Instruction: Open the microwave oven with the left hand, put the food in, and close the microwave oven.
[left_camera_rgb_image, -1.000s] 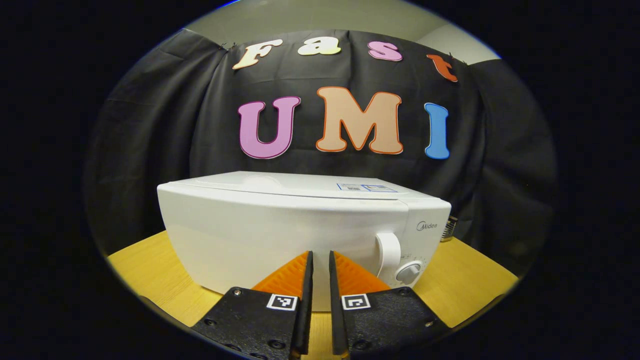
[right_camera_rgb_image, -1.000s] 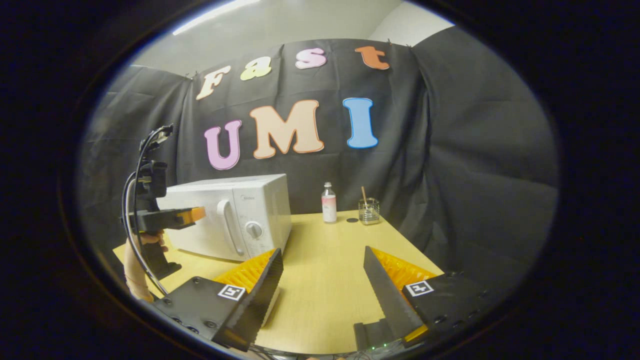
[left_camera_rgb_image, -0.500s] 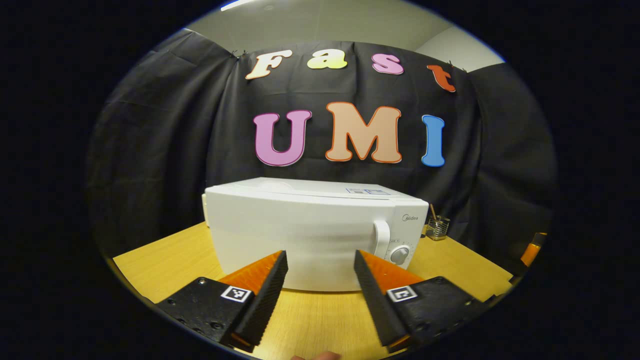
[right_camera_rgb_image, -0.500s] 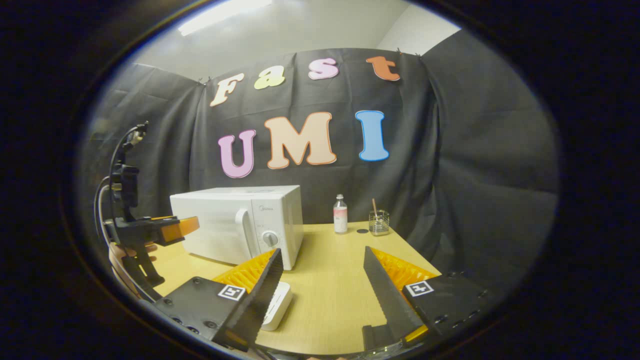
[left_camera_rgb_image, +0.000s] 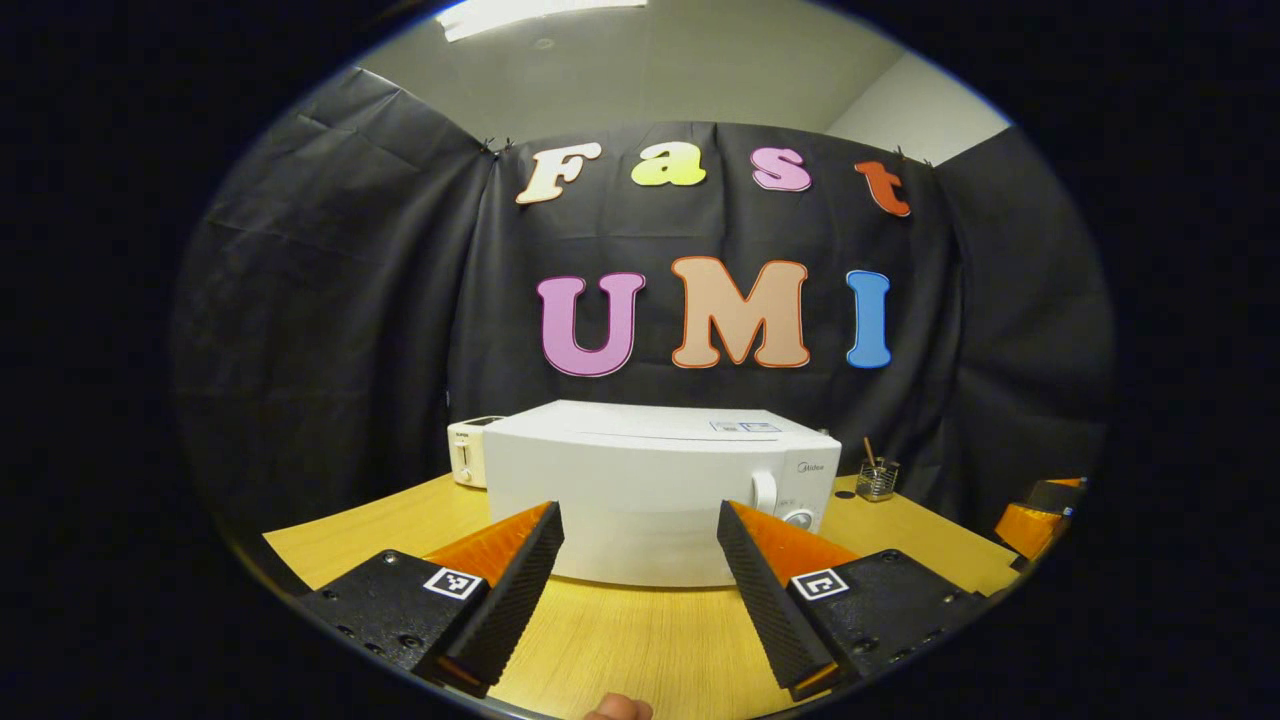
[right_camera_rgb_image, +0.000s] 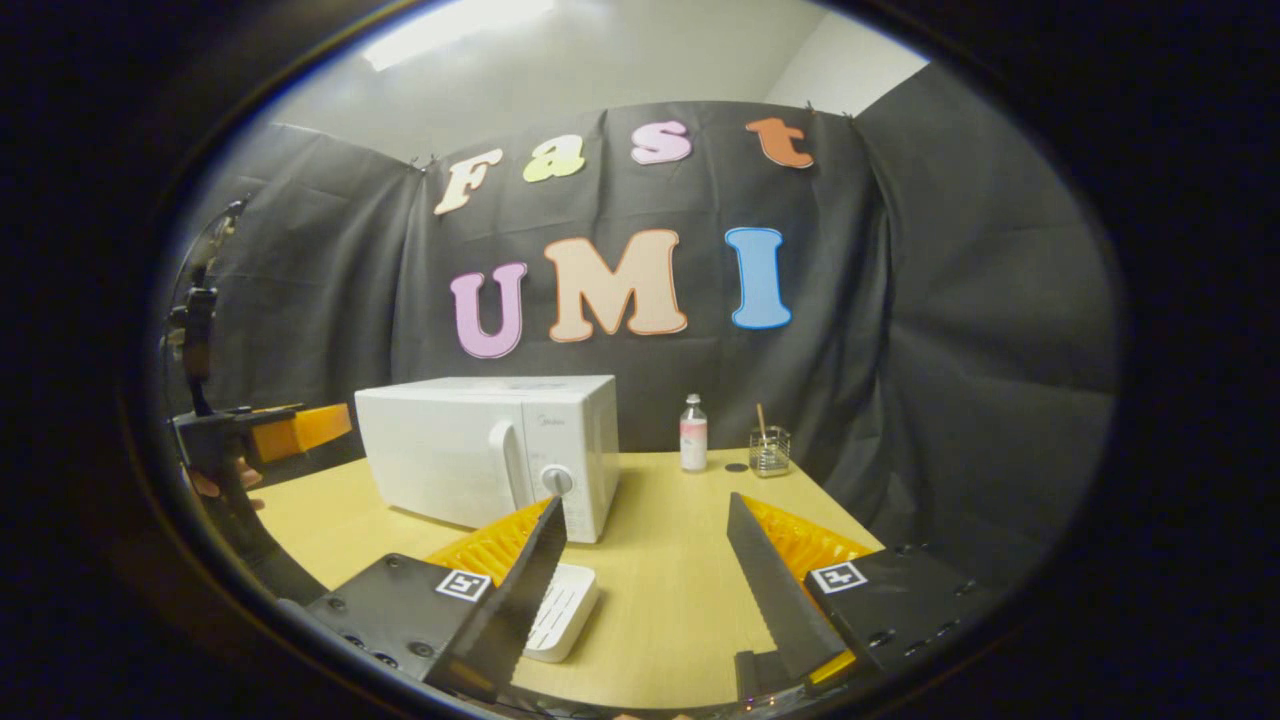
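Standing shut on the table (left_camera_rgb_image: 640, 640), white microwave oven (left_camera_rgb_image: 650, 500).

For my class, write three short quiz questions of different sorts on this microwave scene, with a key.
1. True or false: the microwave oven has its door shut.
2. Multiple choice: the small bottle stands (A) on top of the oven, (B) on the table beside the glass holder, (C) between the right gripper fingers.
3. Fill in: the left gripper has its jaws ____ and holds nothing.

Key: 1 true. 2 B. 3 open.
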